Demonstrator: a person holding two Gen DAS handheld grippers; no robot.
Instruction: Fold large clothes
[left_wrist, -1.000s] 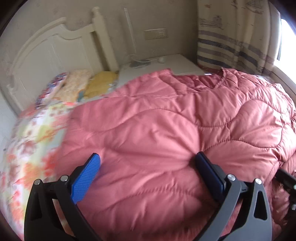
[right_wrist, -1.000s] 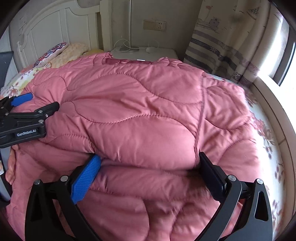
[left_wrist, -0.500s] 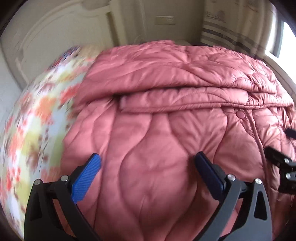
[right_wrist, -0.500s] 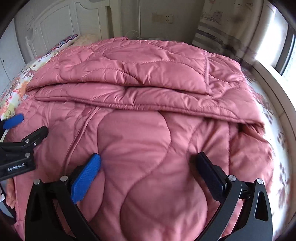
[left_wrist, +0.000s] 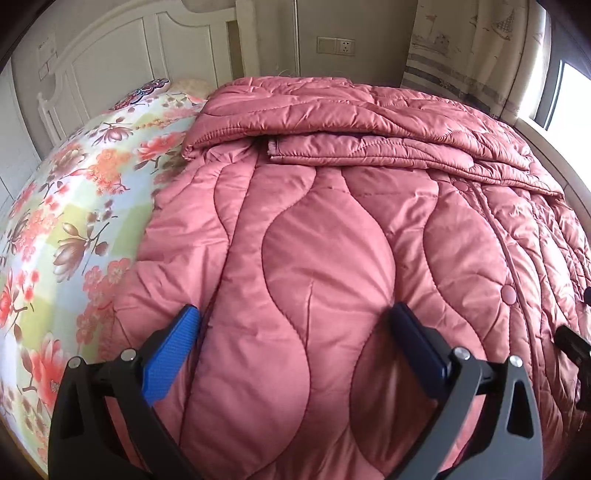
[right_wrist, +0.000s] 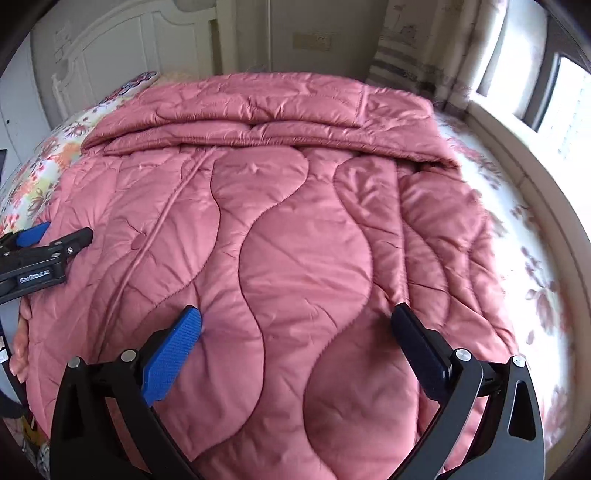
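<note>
On the floral bedsheet (left_wrist: 74, 206) lies the pink quilted coat (left_wrist: 332, 240), its far part folded over toward me.

I see my left gripper (left_wrist: 295, 332) spread wide over the coat's near left side, holding nothing; my right gripper (right_wrist: 295, 325) stands equally wide over the near right side, empty too. Behind the bed stand the white headboard (left_wrist: 110, 62) and curtain (left_wrist: 472, 48).

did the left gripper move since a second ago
Yes. The left gripper has pulled back toward the foot of the bed: the headboard looks farther off, and the pink quilted coat now shows its folded far edge.
</note>
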